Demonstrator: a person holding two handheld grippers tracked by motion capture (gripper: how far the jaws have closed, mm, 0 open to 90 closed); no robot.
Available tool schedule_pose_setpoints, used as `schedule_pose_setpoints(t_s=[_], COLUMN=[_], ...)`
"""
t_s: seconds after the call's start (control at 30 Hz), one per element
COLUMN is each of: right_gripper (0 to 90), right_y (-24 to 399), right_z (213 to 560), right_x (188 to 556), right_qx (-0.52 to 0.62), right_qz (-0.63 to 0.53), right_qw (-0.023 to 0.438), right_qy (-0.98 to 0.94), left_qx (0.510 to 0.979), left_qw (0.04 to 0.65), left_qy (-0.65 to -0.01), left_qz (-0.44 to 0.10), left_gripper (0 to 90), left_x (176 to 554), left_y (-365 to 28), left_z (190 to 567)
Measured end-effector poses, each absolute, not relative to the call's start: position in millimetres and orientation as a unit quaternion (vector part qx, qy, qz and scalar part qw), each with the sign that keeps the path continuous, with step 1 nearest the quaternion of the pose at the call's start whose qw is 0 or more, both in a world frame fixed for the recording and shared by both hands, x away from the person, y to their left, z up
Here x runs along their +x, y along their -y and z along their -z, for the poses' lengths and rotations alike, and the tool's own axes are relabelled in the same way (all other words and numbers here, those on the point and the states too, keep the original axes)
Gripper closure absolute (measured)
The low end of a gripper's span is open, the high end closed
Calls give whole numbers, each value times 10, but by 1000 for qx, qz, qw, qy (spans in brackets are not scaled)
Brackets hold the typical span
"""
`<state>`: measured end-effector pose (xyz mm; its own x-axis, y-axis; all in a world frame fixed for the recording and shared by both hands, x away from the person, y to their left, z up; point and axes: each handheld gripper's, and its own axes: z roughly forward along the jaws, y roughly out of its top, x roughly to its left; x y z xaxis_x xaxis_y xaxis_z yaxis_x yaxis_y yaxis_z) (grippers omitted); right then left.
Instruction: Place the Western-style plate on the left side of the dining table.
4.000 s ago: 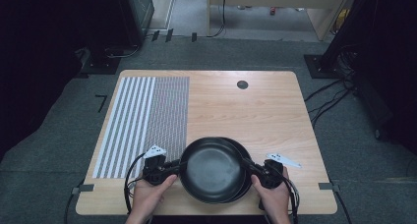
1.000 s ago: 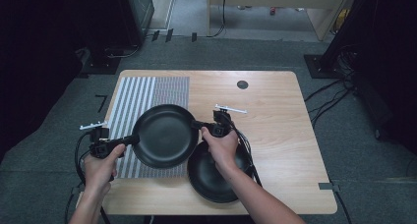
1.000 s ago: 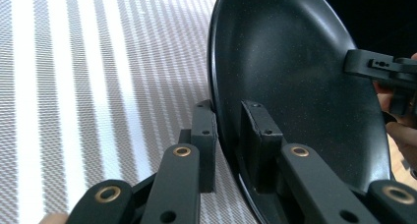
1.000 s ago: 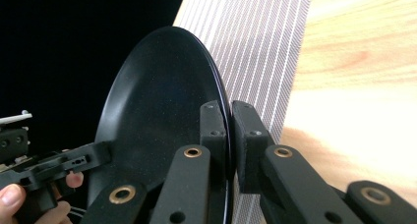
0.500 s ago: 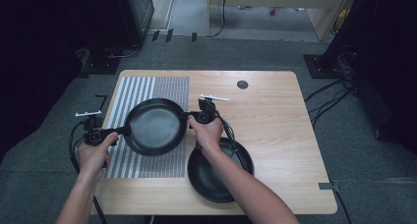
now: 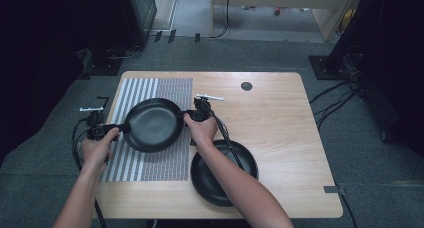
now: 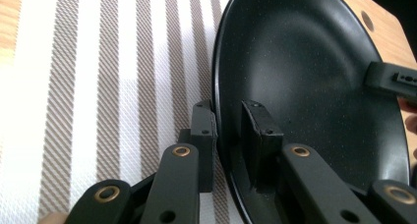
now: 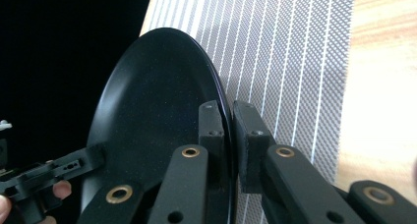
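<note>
Both my tools, left tool [image 6: 118, 129] and right tool [image 6: 186, 115], pinch opposite rims of an empty black pan [image 6: 152, 124] over the striped mat [image 6: 160, 163]. Another empty pan [image 6: 220, 180] sits on the tabletop [image 6: 280, 128], partly hidden under my right forearm.

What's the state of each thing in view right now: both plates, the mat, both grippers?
upper black plate: gripped at opposite rims by both grippers, over the striped mat.
lower black plate: lying flat on the table, not gripped, partly under the right forearm.
striped mat: spread flat on the table's left part.
left gripper: jaws shut on the plate's rim.
right gripper: jaws shut on the opposite rim.
</note>
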<state>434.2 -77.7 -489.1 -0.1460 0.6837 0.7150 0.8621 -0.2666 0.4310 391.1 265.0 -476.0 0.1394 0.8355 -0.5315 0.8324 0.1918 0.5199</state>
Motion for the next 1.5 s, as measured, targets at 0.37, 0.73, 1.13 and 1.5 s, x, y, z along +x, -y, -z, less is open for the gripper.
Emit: schedule_pose_setpoints(t_s=[0.37,0.73,1.13,1.5], right_gripper=[837,833,831,828], right_y=[594,595,558,566], right_z=[5018,5095,5131,5159], right_x=[4562,4618,4667,4668], right_qx=[-661,-674,-673,-674], right_qz=[456,450,440,439], right_qw=[82,80,80,83], right_qy=[590,581,589,588], left_qx=[617,610,604,603], left_qw=[390,390,380,386], left_qy=[-683,-690,-701,-698], left_qz=[-8,-7,-7,-6], left_gripper=[774,775,777,774], left_x=[4152,4213,4246,4239], left_y=[-2724,-2703,-2705,-2716], left_z=[4856,4929,4956,4981])
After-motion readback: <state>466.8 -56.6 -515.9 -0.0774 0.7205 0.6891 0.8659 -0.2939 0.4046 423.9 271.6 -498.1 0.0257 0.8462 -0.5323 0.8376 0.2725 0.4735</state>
